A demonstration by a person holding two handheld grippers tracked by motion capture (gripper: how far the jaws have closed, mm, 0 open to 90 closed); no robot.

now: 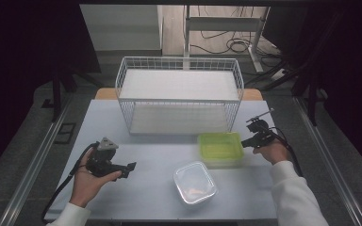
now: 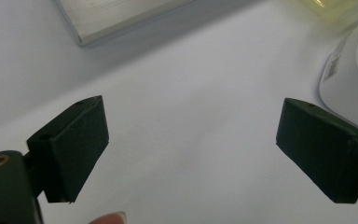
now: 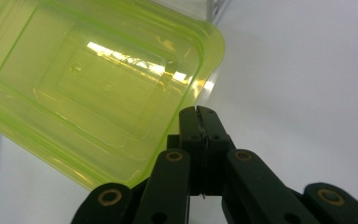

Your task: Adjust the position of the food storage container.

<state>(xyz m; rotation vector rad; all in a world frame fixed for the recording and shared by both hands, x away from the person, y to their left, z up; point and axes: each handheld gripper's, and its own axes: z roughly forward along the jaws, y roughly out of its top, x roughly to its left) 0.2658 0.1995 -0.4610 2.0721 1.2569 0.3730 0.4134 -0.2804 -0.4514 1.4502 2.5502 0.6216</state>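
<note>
Pale grey worktop (image 1: pixel 122 188), white wire basket (image 1: pixel 179 94) at the back. The left tool (image 1: pixel 131 168) is gripped low in a curled hand (image 1: pixel 87 181), jaws spread wide over bare surface, clear container (image 1: pixel 194 182) just off its far jaw. The right tool (image 1: pixel 244 142), wrist bent inward, sits pinched tight with nothing between, tips right beside the green container's (image 3: pixel 93 84) rim.

A lab: dark curtains (image 1: pixel 23 70), floor cables (image 1: pixel 226 42), bare white table (image 1: pixel 146 188).
</note>
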